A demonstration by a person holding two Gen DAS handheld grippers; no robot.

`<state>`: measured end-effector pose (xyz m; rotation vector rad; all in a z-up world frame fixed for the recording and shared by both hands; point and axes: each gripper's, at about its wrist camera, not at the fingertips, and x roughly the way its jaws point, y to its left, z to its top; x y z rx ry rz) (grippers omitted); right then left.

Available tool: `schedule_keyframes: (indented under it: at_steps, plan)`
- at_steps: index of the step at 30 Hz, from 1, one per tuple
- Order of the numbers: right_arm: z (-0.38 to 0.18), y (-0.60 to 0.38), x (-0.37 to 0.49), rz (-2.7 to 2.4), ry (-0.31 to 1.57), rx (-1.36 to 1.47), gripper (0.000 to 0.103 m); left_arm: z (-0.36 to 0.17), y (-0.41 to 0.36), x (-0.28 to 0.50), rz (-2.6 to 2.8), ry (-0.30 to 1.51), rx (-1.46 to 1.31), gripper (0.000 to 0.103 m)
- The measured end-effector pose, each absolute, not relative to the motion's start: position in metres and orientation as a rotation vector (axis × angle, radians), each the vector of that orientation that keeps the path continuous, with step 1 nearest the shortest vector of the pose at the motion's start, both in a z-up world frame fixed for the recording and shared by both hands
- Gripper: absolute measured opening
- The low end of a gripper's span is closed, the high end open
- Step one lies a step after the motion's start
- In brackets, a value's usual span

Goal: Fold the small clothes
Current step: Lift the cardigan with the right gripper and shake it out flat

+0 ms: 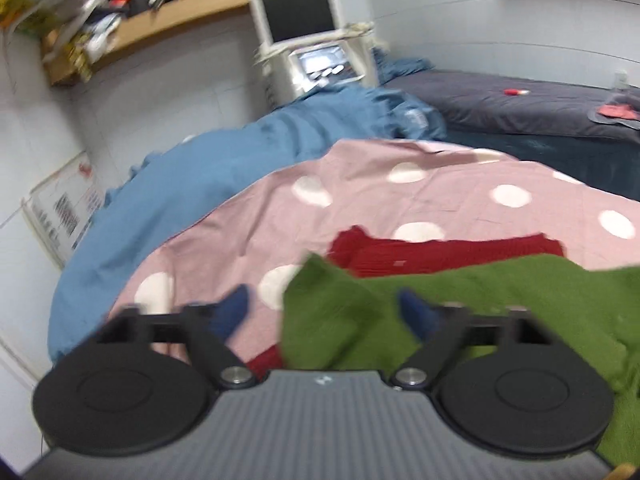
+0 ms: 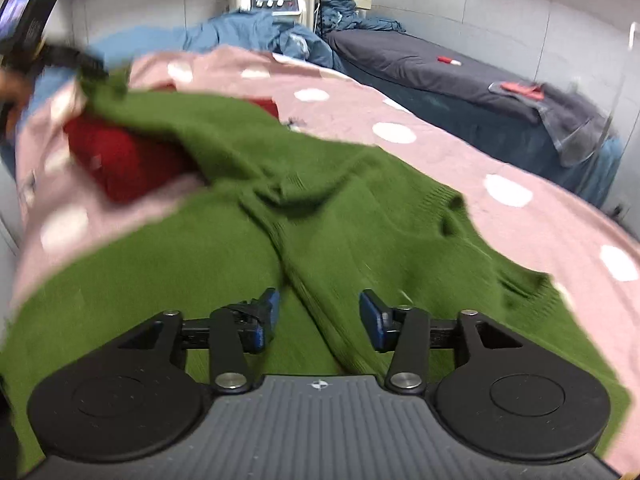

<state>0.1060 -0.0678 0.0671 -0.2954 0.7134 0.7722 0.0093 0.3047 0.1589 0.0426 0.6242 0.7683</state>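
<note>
The green sweater (image 2: pixel 320 208) lies spread and rumpled across the pink dotted bedspread (image 2: pixel 500 152), one corner reaching up over a folded red garment (image 2: pixel 120 156) that sits near the far left of the bed. That red piece looks already done and set aside, which would explain why it sits out of the working area.

The right tongs (image 2: pixel 318 316) hover low over the middle of the sweater with their blue pads wide apart and nothing between them but the knit below; they grip nothing. The left tongs (image 1: pixel 324 312) are just as wide, one pad over bare bedspread and the other over the sweater's left edge, also empty. (In the right wrist view the left tongs show only as a dark blur at the upper left, next to that raised corner.)

With both tongs free, the sweater probably needs flattening before the next fold, since a thick crease runs down its centre.
</note>
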Motion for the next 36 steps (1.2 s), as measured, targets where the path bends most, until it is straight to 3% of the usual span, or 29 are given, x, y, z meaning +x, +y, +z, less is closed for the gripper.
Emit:
schedule_keyframes:
  at_steps: [2,4,7,8,9,11,14,21,30,36]
  plan:
    - [0.068,-0.054,0.115,0.808,0.717,-0.237,0.103,0.159,0.266,0.012,0.704,0.617,0.095,0.094]
    - [0.062,-0.035,0.120,0.803,0.717,-0.277,0.103,0.159,0.229,0.016,0.583,0.610,0.133,0.103]
    - [0.043,-0.005,0.127,0.765,0.729,-0.424,0.099,0.146,0.177,0.025,0.426,0.638,0.178,0.103]
    - [0.038,-0.001,0.125,0.763,0.726,-0.470,0.083,0.138,0.161,0.028,0.382,0.661,0.199,0.103]
    - [0.032,0.004,0.124,0.743,0.714,-0.545,0.028,0.132,0.148,0.031,0.351,0.677,0.219,0.103]
    - [0.031,0.000,0.122,0.672,0.680,-0.606,0.029,0.117,0.126,0.035,0.310,0.710,0.253,0.103]
    - [0.069,-0.047,0.124,0.612,0.635,-0.358,0.020,0.099,0.106,0.031,0.242,0.749,0.255,0.103]
    - [0.176,-0.222,0.114,0.228,0.406,-0.066,0.021,0.072,0.101,0.025,0.156,0.845,0.135,0.103]
    - [0.251,-0.351,0.024,-0.030,0.201,-0.177,0.020,0.080,0.072,0.027,0.112,0.850,0.186,0.103]
    - [0.301,-0.397,0.017,-0.041,0.112,-0.038,0.019,0.078,0.055,0.028,0.068,0.866,0.194,0.103]
